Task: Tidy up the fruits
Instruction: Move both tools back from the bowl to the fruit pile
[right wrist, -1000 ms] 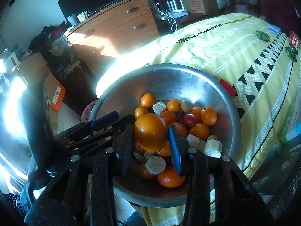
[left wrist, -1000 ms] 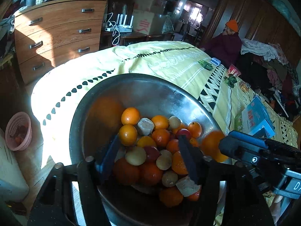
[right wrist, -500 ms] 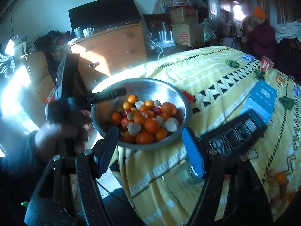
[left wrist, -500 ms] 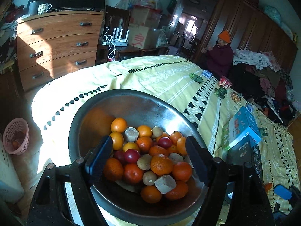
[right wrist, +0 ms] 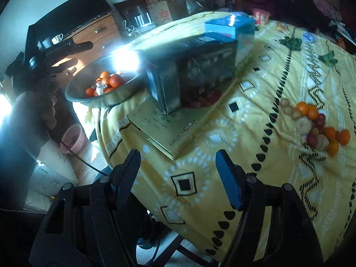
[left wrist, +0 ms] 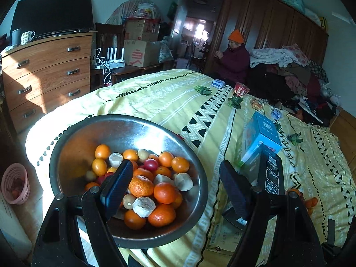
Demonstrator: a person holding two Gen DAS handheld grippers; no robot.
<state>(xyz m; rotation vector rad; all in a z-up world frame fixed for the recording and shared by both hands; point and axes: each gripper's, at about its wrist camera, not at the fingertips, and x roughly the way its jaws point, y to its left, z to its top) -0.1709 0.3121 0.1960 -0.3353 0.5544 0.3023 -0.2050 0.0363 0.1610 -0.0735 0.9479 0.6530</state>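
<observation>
My left claw (left wrist: 175, 183) hung above the near edge of the bed, jaws spread wide with nothing between them. Its left finger (left wrist: 116, 183) stood over the steel bowl (left wrist: 73, 146), its right finger over the yellow bedspread (left wrist: 155, 95) beside the bowl. The bowl sat at the corner of the bed, heaped with oranges (left wrist: 164, 192), a few red fruits (left wrist: 150, 164), and pale, rough-skinned lumps (left wrist: 144, 206) I could not identify.

My right claw (right wrist: 178, 175) pointed down at the bedspread near its hanging edge, jaws apart and empty; the picture there was blurred. Right of it, well apart from the bowl, a second cluster of fruit (right wrist: 316, 124) lay straight on the cover: oranges, red fruits, and pale ones, touching one another in a loose line.

Between bowl and cluster stood a dark box (right wrist: 200, 71) with a blue box (right wrist: 229, 27) just behind it, both on a flat yellow book or packet (right wrist: 160, 124). A pink basket (right wrist: 73, 138) sat on the floor below the bowl. A person in an orange hat (left wrist: 235, 36) sat at the far side of the bed.
</observation>
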